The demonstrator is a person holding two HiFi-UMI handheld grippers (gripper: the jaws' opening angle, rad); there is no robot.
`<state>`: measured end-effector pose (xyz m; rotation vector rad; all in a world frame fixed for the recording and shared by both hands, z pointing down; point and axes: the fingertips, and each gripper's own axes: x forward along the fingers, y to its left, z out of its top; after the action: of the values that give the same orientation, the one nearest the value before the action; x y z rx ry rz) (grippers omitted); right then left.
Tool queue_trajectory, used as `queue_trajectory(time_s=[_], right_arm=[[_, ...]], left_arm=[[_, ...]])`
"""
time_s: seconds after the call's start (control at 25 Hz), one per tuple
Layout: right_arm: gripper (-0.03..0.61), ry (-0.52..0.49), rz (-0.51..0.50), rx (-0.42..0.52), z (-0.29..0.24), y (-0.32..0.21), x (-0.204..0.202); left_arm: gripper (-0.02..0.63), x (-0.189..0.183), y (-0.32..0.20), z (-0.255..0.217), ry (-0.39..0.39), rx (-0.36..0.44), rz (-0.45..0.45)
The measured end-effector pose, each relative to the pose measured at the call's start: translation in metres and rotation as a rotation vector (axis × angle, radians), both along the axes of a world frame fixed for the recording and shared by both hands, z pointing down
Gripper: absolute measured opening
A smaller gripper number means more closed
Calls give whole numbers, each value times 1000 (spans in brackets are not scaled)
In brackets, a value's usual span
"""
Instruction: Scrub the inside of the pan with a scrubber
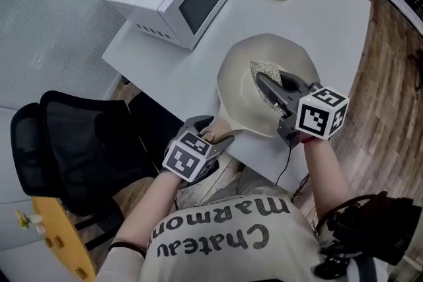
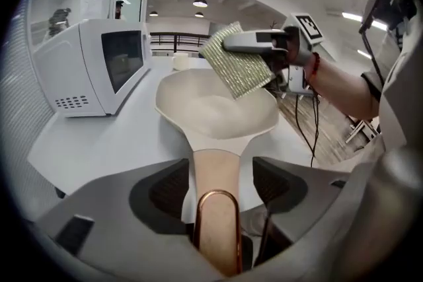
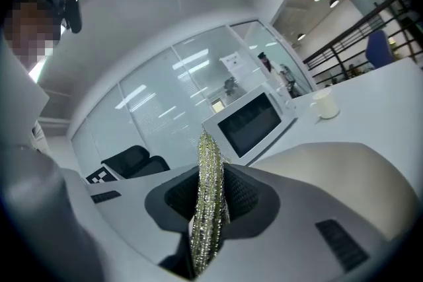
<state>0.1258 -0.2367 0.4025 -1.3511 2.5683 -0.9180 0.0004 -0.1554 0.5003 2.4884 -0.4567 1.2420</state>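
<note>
The pan [image 1: 239, 86] sat on the white table [image 1: 330, 30], its bowl at about 1 o'clock from the person in the head view. Its handle [image 2: 216, 172] ran back toward 7 o'clock, so the pan's long axis lay along the 7-to-1 line.

The handle's end lay between the left gripper's [image 2: 221, 187] jaws. They stood wide apart on either side of it, with neither pad pressing. Closing straight along that axis would probably steady the pan.

The right gripper [image 1: 268, 86] reached in from 4 o'clock. It was clamped on the scrubber [image 3: 209, 208], which hung edge-on over the bowl's right half. Whether the scrubber touched the pan's floor could not be told.
</note>
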Motion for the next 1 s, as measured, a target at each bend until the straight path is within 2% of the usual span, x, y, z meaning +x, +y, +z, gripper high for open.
queue_trajectory(time_s=[0.08, 0.16, 0.24, 0.32, 0.4, 0.48, 0.6, 0.72, 1.0], right_arm=[[57, 48, -100, 21, 8, -20, -19], [57, 82, -196, -1, 29, -32, -41], [57, 105, -289, -45, 54, -33, -63], [57, 114, -374, -66, 70, -26, -84], [57, 82, -405, -71, 75, -23, -99], [58, 25, -361, -74, 75, -28, -102], [58, -30, -289, -67, 76, -44, -101], [58, -69, -224, -60, 79, -60, -99], [58, -196, 73, -41, 80, -109, -56]], left_arm=[[318, 2, -1, 11, -68, 6, 22], [318, 0, -4, 20, -139, 34, 47], [276, -2, -4, 27, -194, 64, 78], [272, -2, -2, 29, -225, 83, 107], [264, -2, -3, 29, -226, 97, 115], [218, -3, -4, 27, -215, 109, 124], [225, -4, 0, 26, -233, 132, 202], [225, -3, 2, 28, -241, 139, 230], [227, -4, 1, 27, -254, 154, 265]])
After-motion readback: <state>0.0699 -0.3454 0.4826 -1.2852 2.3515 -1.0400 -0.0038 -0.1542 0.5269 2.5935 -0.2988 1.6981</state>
